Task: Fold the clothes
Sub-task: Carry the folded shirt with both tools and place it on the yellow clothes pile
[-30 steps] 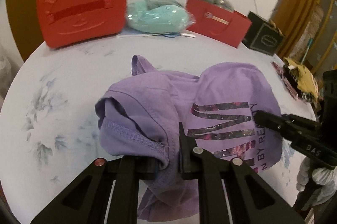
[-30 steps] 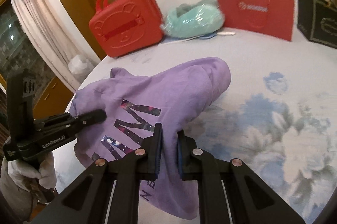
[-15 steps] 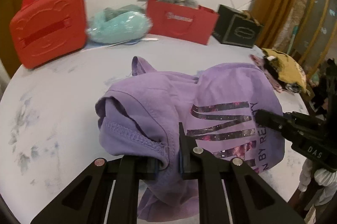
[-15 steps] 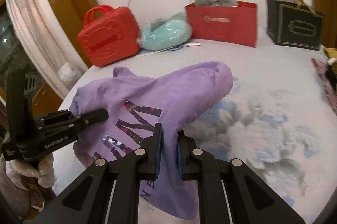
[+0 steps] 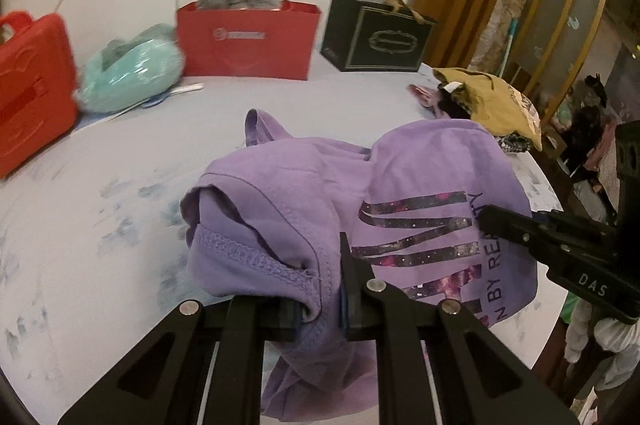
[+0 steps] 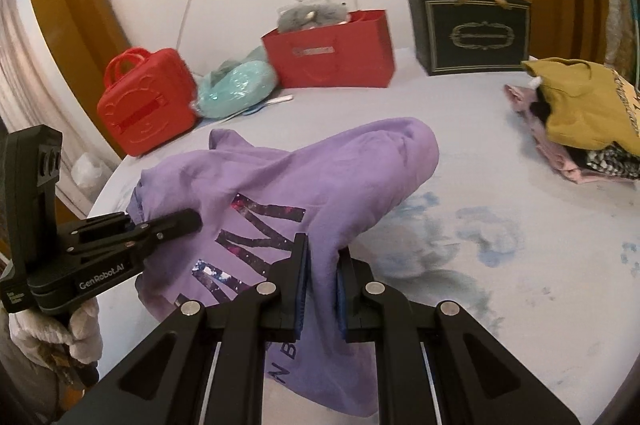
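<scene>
Two black two-finger tools each pinch the same purple cotton T-shirt with a dark galaxy-print logo, which lies bunched and partly lifted near the front edge of a round bed with a pale blue floral cover. The left tool clamps narrow on a stitched hem or neckline fold, the right tool on a gathered ridge of cloth beside the print. Gripping two separate spots likely lets the person stretch the garment flat for a fold. At the far side stand a red plastic bear-embossed case, a red paper gift bag and a black box-shaped bag; a heap of other clothes topped by a mustard garment waits at the right.
</scene>
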The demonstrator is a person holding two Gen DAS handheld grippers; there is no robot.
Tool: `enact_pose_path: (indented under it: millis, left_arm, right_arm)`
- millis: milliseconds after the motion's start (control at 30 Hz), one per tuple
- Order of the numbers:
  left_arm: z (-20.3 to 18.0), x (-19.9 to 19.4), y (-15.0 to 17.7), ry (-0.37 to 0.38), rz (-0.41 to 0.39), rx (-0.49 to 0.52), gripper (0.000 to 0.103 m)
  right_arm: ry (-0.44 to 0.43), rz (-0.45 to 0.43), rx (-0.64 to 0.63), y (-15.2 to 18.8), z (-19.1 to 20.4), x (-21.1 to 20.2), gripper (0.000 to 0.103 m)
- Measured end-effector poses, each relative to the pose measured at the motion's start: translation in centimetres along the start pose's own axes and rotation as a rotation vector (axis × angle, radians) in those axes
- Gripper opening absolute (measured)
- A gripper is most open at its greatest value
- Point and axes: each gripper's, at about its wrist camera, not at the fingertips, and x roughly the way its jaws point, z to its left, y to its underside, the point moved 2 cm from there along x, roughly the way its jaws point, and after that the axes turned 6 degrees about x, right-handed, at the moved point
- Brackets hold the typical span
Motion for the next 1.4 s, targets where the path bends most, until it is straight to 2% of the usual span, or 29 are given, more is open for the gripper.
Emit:
enact_pose_path:
  millis: [233,400,500,767,1033,1167,1300,1333,1367,1400]
  left_arm:
    - [-6.3,3.2,-2.7,-0.029,0.000,-0.026,0.012]
    - [-12.3,5.3,-5.7,-0.032,-0.020,-0.039,0.012]
    - [-16.1,6.8,-8.4,-0.026,-0.032,-0.018,0.012]
    - [-24.9,11.0,-16.9,0.038,-0.081,0.072,0.012]
    - [-29.4,17.2,-25.9,0.069,-0.109,0.123,0.012]
    - [-30.1,20.8,-28.1,0.081,-0.071,0.127,0.013]
    - [-30.0,25.2,-28.0,0.067,0.012,0.144,0.022]
    - [-29.9,26.2,-27.7,0.050,0.032,0.150,0.031]
    - [-29.8,27.2,-27.4,0.033,0.051,0.156,0.042]
    - [-29.7,27.8,-27.2,0.014,0.059,0.164,0.047]
  right_arm:
    - [-0.056,0.012,-0.034,-2.0,-7.1,-0.9,0.011]
    - [-0.076,0.018,-0.064,-5.0,-13.2,-2.5,0.011]
    - [-0.071,0.001,-0.071,-7.1,-17.2,-4.1,0.011]
    - [0.006,-0.083,-0.070,-13.3,-26.8,-8.0,0.011]
    - [0.077,-0.146,-0.054,-20.8,-35.1,-8.4,0.011]
    - [0.090,-0.134,-0.011,-23.3,-38.8,-6.5,0.011]
    - [0.116,-0.073,0.044,-22.9,-41.8,-4.4,0.013]
    - [0.121,-0.056,0.058,-22.6,-42.6,-3.9,0.019]
    - [0.129,-0.042,0.073,-22.2,-43.2,-3.5,0.033]
    - [0.139,-0.030,0.089,-21.8,-43.8,-3.1,0.042]
